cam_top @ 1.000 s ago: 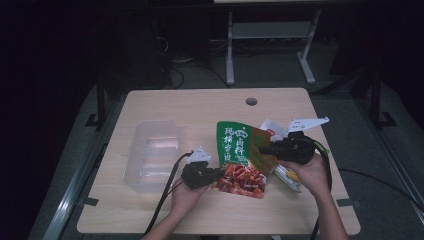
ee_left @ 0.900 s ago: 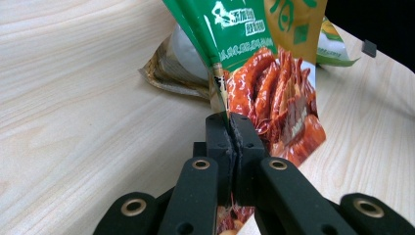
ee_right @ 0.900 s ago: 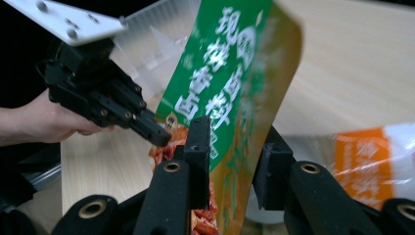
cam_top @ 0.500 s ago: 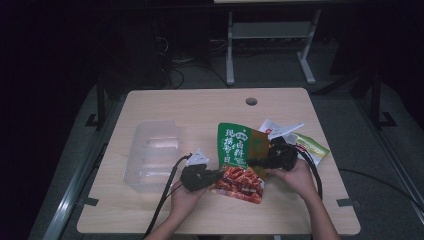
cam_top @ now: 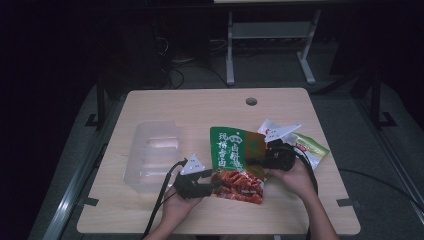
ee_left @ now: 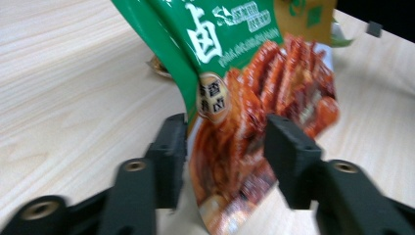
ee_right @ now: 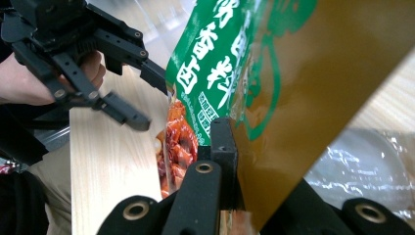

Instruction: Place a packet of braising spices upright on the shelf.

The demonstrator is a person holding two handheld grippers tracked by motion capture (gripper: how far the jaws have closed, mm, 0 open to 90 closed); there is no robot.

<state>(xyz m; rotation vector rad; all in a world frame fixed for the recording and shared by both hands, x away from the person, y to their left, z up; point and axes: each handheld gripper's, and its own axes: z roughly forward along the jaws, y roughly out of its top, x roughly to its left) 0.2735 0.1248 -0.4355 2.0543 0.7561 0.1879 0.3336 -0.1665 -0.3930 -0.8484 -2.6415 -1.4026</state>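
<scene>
A green and red snack bag [cam_top: 234, 157] stands tilted on the wooden table [cam_top: 200, 110], its printed side facing the person. My left gripper [cam_top: 216, 184] is at the bag's lower left corner. In the left gripper view the bag [ee_left: 254, 93] hangs between the jaws of the left gripper [ee_left: 227, 142], which have just been opening and stand apart without pressing it. My right gripper [cam_top: 248, 161] has just been closing and is shut on the bag's right edge. In the right gripper view the bag's brown back [ee_right: 303, 112] is pinched by the right gripper [ee_right: 230, 147].
A clear plastic tray [cam_top: 150, 155] lies at the table's left. Behind the right hand lie a white packet [cam_top: 274, 131] and a pale green packet [cam_top: 311, 147]. A round cable hole [cam_top: 251, 101] sits near the far edge. Dark floor surrounds the table.
The right gripper moved left and down to the bag's right edge and closed on it. The left gripper's jaws opened and released the bag's lower corner, drawing back slightly.
</scene>
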